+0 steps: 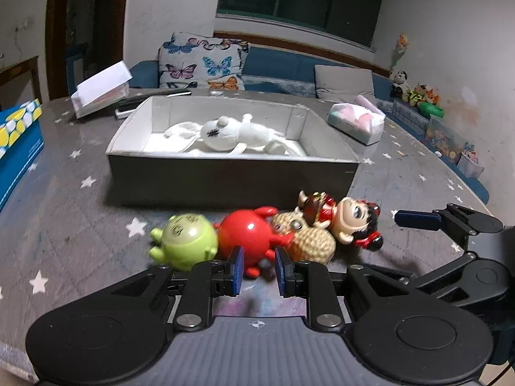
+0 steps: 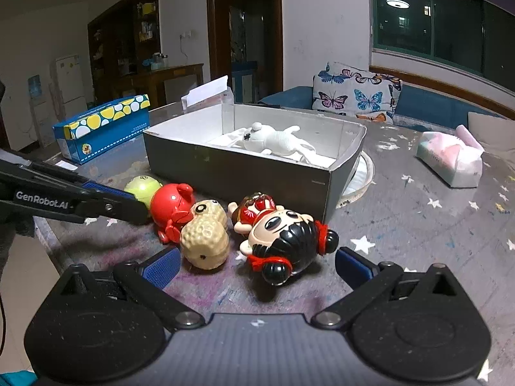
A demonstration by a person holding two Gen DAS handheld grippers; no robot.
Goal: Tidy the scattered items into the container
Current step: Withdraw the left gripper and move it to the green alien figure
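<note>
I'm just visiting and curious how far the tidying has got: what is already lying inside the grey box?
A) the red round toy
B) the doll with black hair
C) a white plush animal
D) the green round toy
C: only the white plush animal lies inside the grey box; the red round toy, green round toy and black-haired doll are still on the table in front of it.
</note>
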